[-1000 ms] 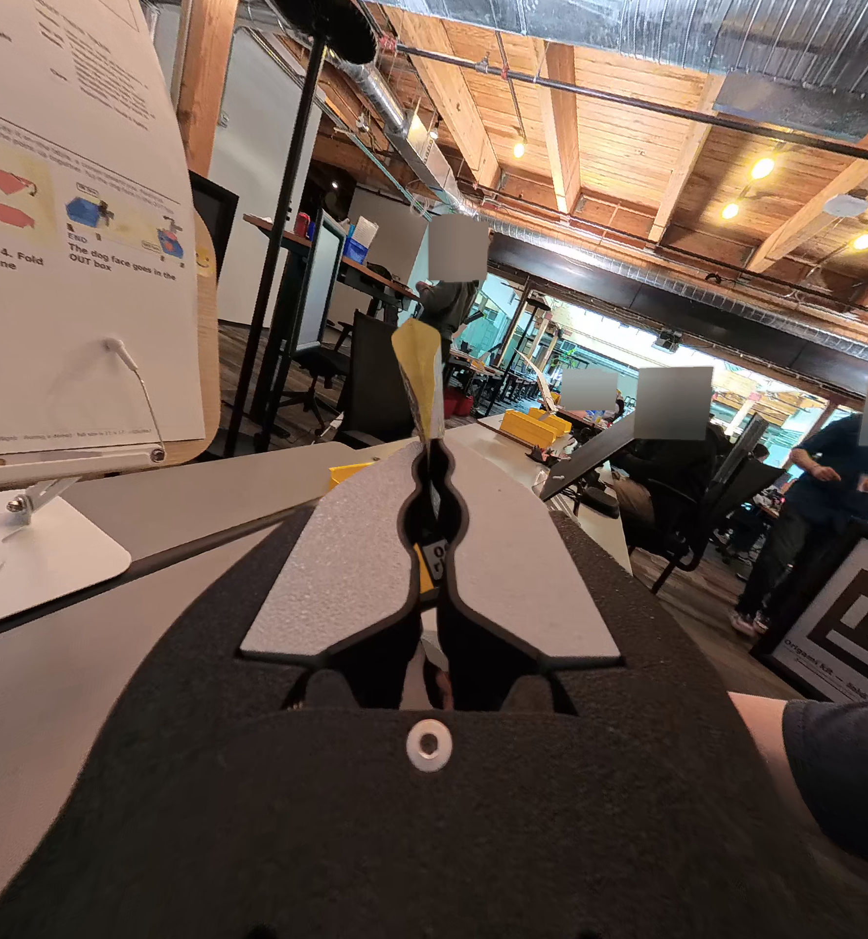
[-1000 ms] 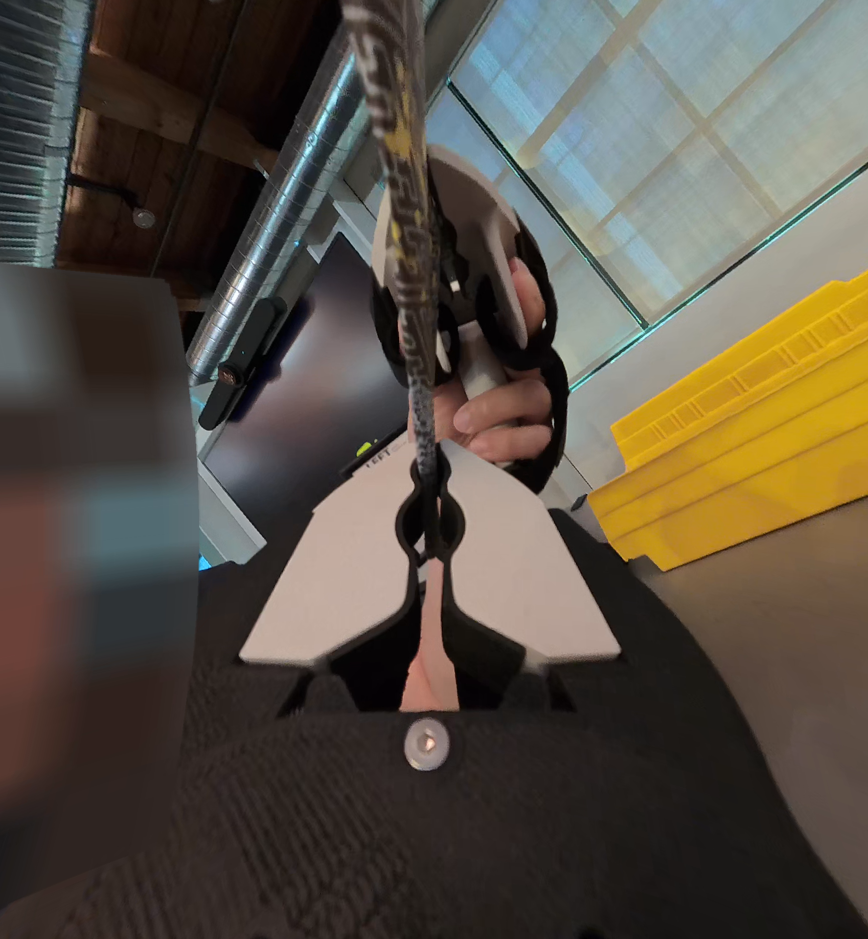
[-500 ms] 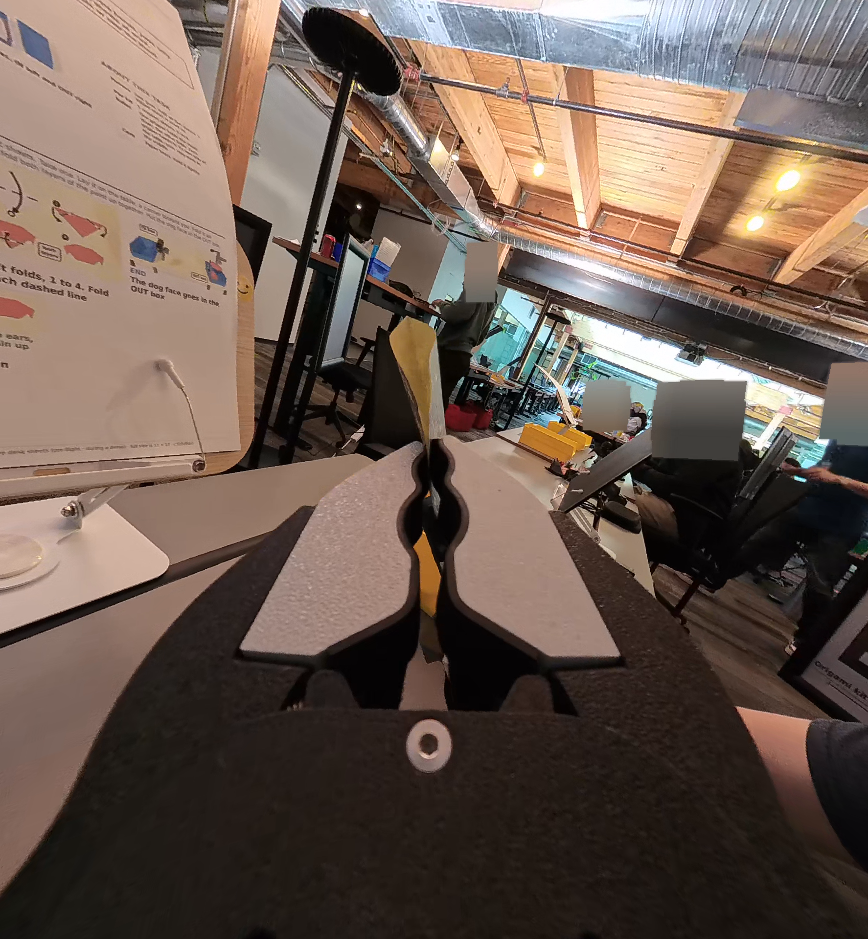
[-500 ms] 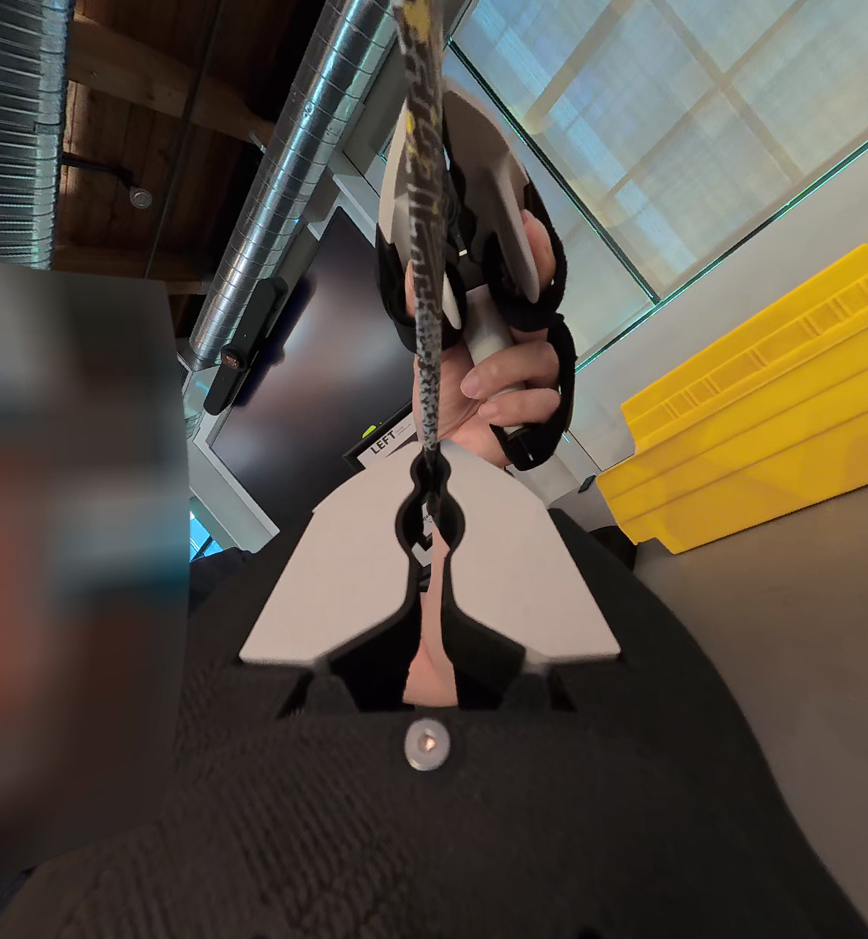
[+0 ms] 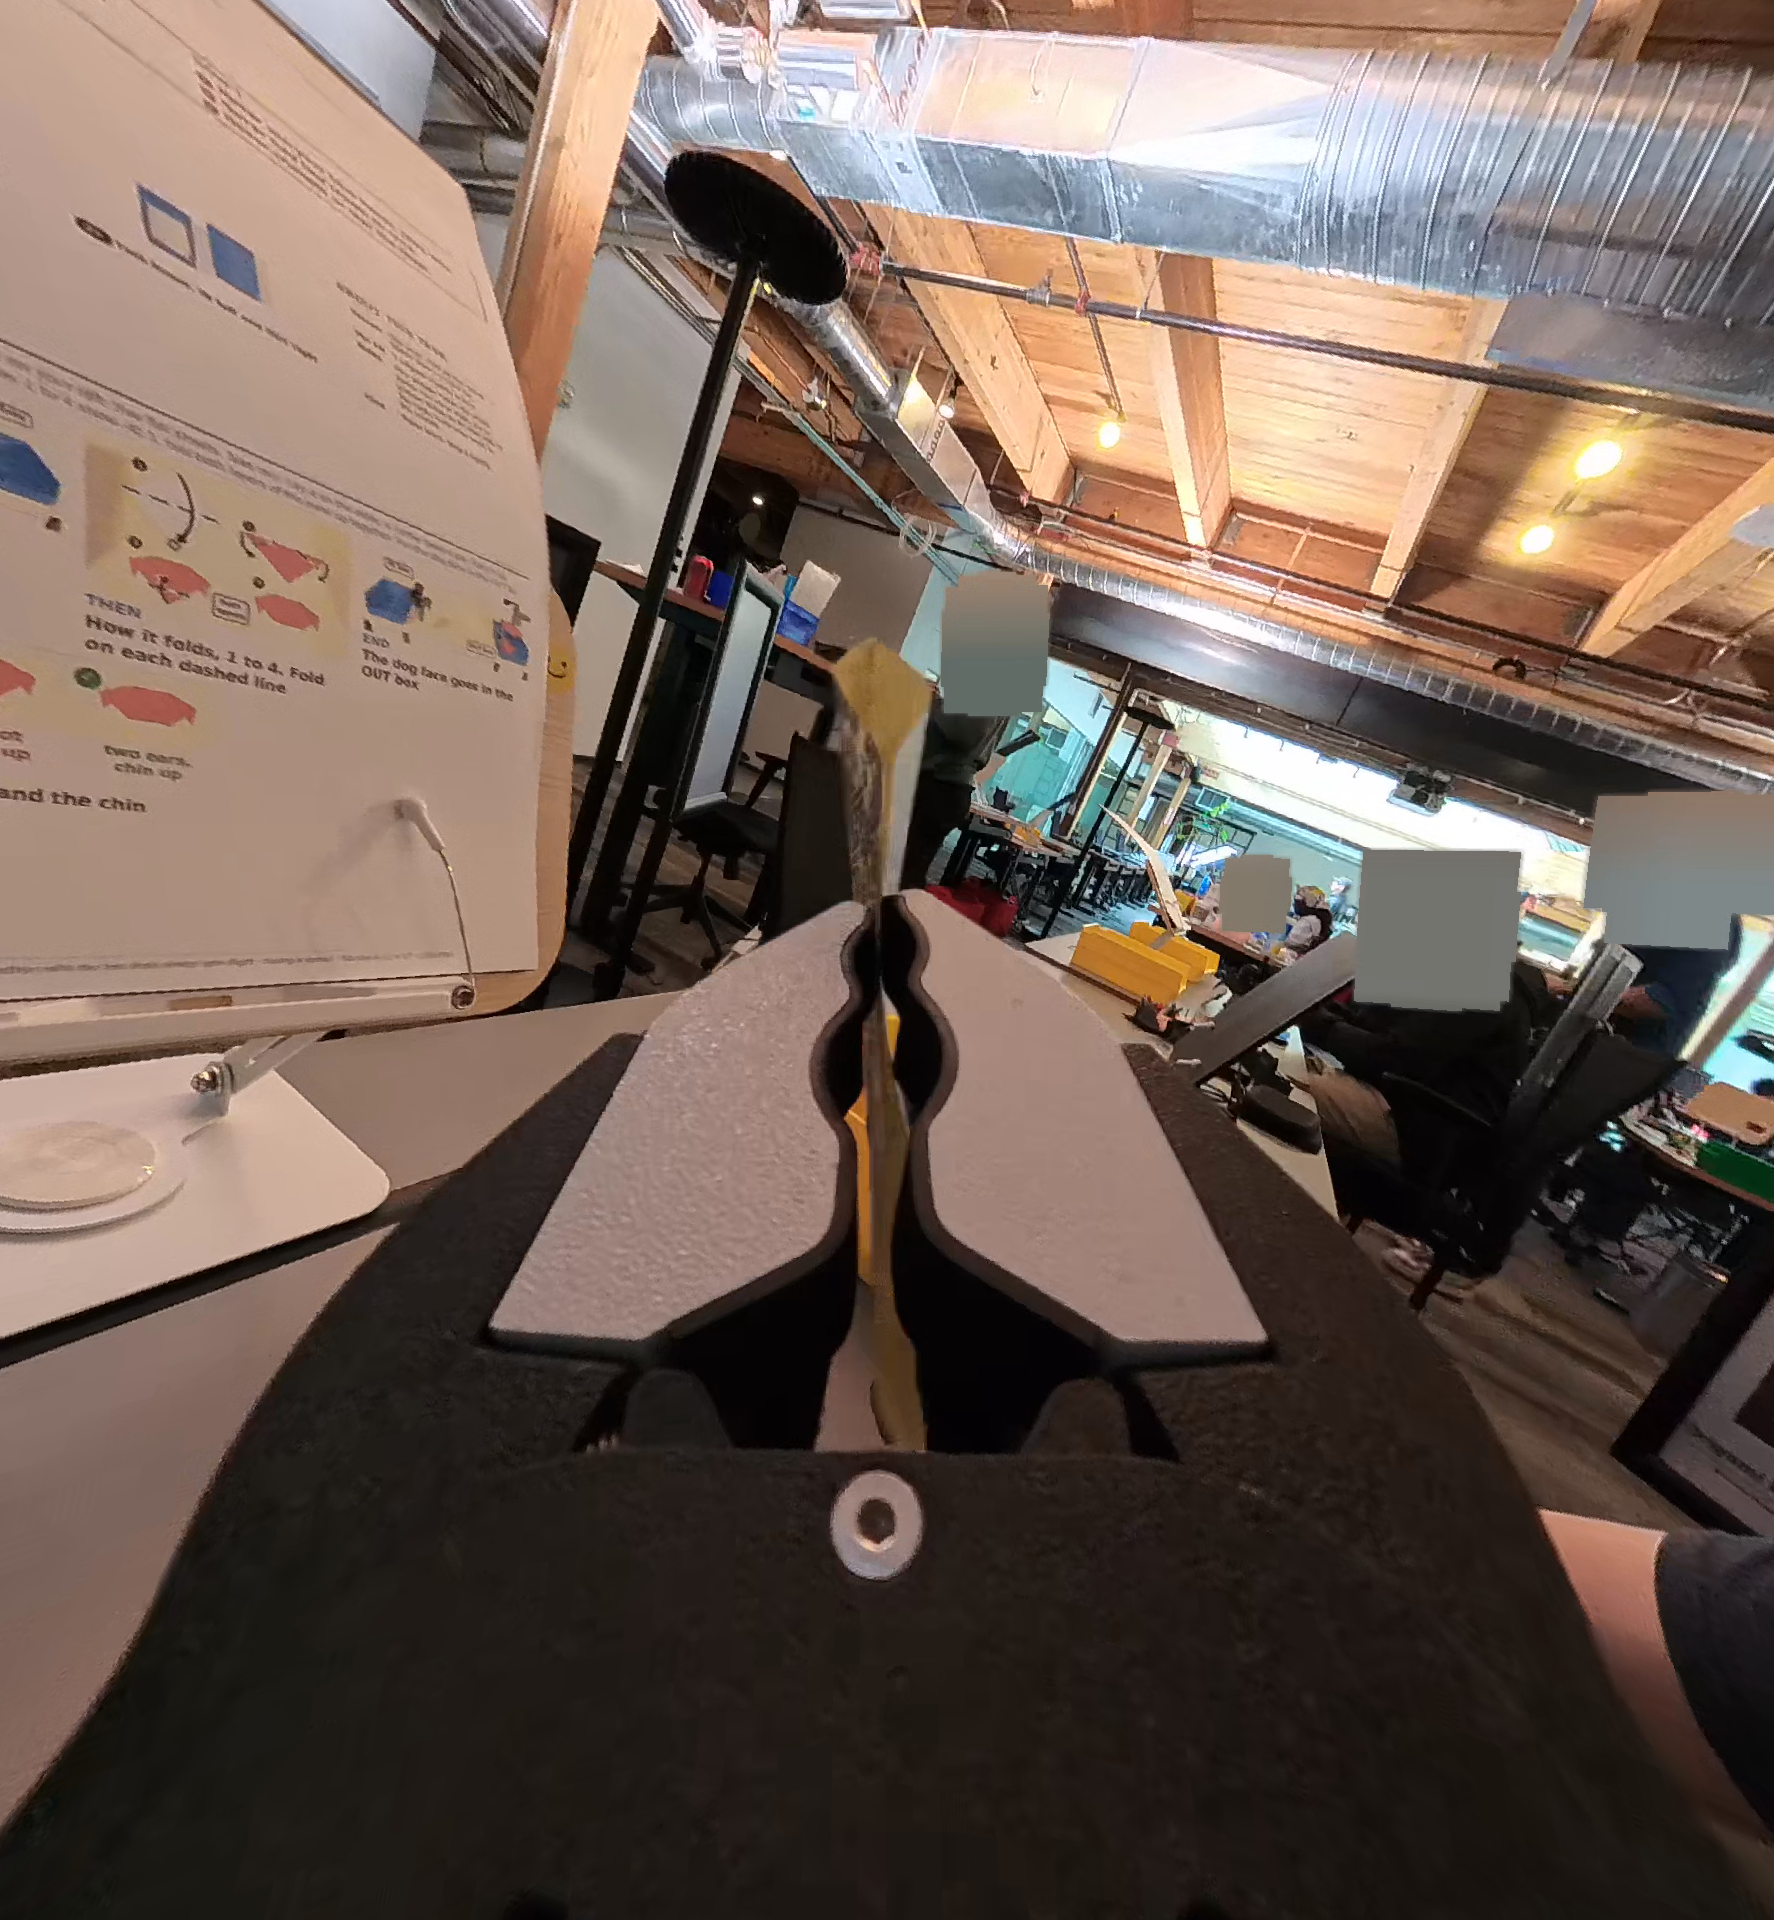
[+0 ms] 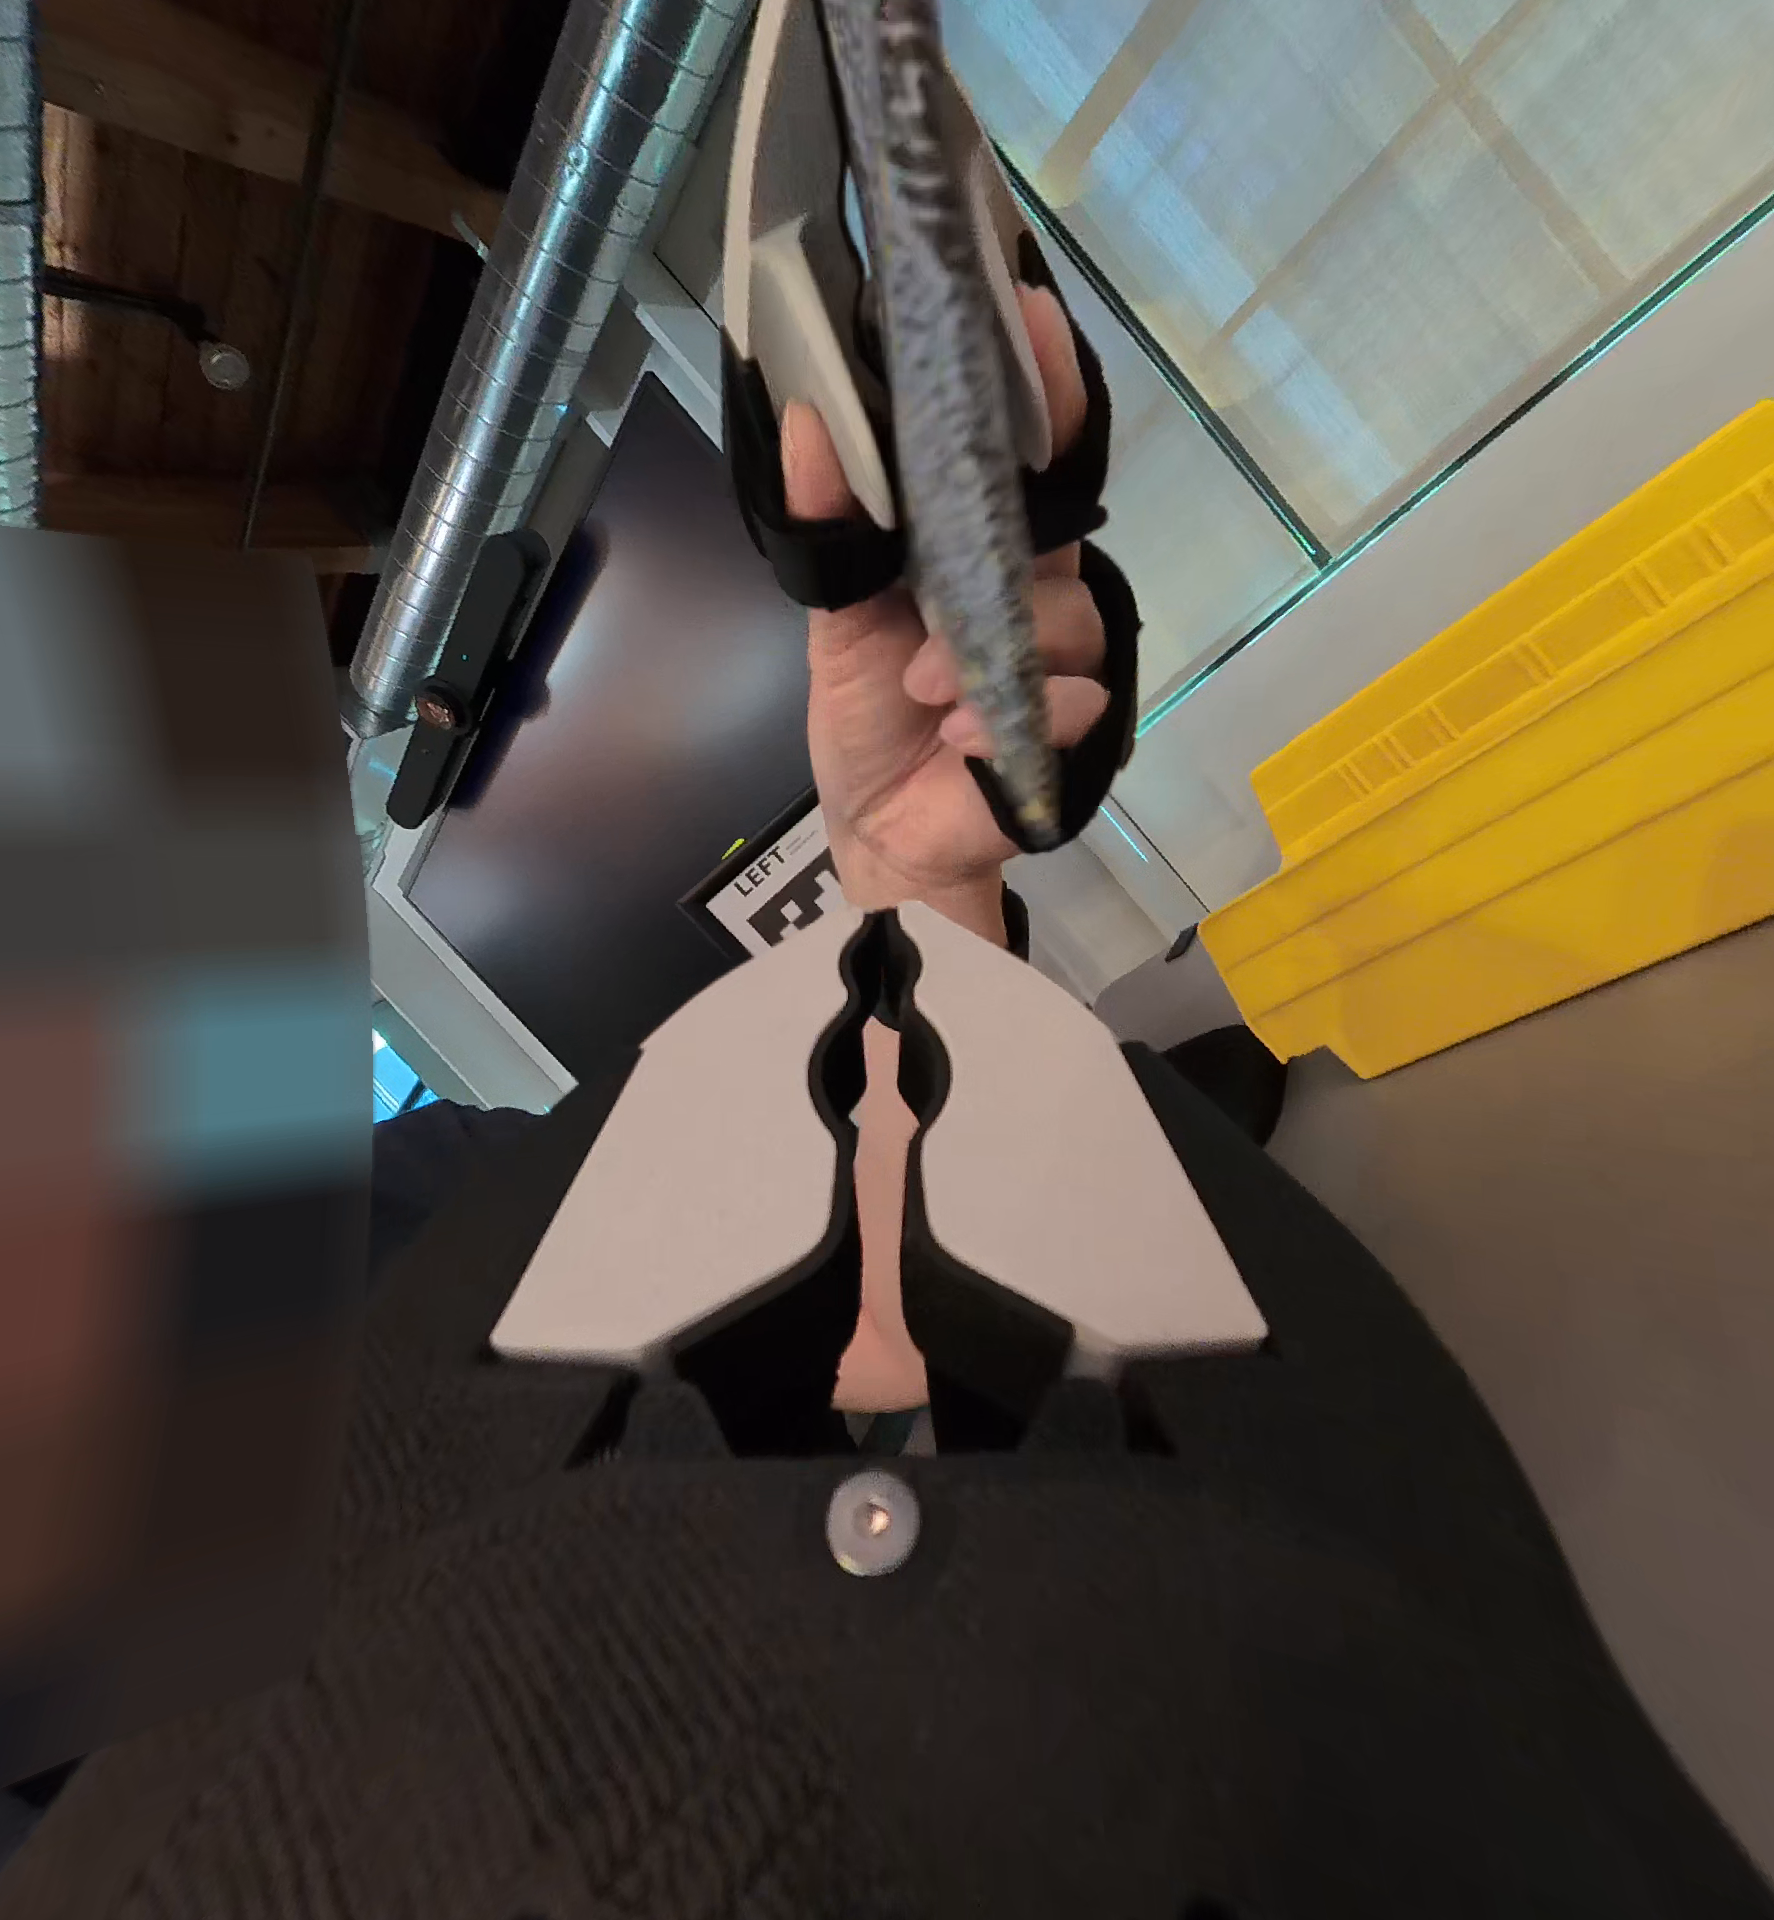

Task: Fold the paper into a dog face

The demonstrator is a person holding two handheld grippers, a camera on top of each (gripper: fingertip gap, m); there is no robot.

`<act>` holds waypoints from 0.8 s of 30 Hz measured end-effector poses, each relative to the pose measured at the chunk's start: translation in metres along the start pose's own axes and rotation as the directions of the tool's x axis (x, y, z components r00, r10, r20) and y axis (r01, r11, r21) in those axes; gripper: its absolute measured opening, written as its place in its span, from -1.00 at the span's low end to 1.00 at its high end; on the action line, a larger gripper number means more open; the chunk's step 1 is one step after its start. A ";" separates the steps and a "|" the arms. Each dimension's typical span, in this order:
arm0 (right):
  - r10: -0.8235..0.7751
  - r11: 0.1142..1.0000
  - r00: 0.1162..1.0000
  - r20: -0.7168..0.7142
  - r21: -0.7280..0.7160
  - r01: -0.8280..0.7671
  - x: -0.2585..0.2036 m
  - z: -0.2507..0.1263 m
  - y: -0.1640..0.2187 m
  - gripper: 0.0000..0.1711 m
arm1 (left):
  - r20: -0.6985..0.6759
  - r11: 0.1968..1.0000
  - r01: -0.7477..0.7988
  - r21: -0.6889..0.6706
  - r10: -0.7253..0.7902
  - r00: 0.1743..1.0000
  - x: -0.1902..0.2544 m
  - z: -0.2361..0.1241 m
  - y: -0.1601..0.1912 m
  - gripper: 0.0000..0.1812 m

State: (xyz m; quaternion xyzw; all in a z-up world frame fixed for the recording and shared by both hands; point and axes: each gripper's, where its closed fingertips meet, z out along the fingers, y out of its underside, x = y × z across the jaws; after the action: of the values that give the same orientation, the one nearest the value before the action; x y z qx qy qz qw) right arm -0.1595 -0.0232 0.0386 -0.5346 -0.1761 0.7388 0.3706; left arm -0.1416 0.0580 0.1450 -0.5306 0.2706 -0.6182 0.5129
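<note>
**Right gripper lets go; paper stays with the left**

Since half a second ago the right gripper (image 6: 881,925) has come off the paper (image 6: 950,436): its jaws are now together with nothing between them, and the sheet's lower tip hangs free above and slightly to the right of the tips, no longer touching them. Over the same time the left wrist view has tipped and swung, so more of the instruction sheet (image 5: 208,582) fills the upper left.

The left gripper (image 5: 885,914) is clamped on the paper (image 5: 878,748). In its own view the folded sheet runs edge-on through the closed jaws, with a yellow face and a dark speckled face rising past the tips to a rounded yellow end, held up in the air above the table (image 5: 135,1455). From the right wrist view the same gripper shows from below with a hand (image 6: 924,727) wrapped around its grip, and the speckled side of the paper slants down across that hand.

The instruction sheet leans on a white stand (image 5: 114,1174) at the table's left edge. A yellow bin (image 6: 1548,810) sits on the table surface (image 6: 1589,1247) at the right of the right wrist view. Beyond the table's far edge, people sit at other desks under a wooden ceiling with silver ducts (image 5: 1278,166).
</note>
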 end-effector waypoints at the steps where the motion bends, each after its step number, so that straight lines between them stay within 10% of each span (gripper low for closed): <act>1: 0.008 1.000 1.000 0.009 -0.001 -0.008 -0.001 0.001 0.001 -0.99 | 0.006 1.000 -0.001 0.016 0.001 1.000 -0.001 -0.003 -0.004 -1.00; 14: -0.272 0.962 0.960 -0.061 -0.019 0.272 -0.009 -0.011 -0.018 -0.55 | -0.153 0.994 0.110 0.006 -0.108 0.982 0.023 0.004 0.001 -1.00; 24: -0.174 0.985 0.984 0.034 -0.002 0.174 -0.017 -0.012 -0.017 -0.99 | -0.144 0.995 0.082 -0.049 -0.088 0.986 0.024 0.014 0.016 -1.00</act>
State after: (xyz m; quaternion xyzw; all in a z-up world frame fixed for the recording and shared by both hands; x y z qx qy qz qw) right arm -0.1402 -0.0261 0.0562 -0.5055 -0.2303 0.7121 0.4294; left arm -0.1208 0.0333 0.1445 -0.5058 0.2978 -0.6708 0.4534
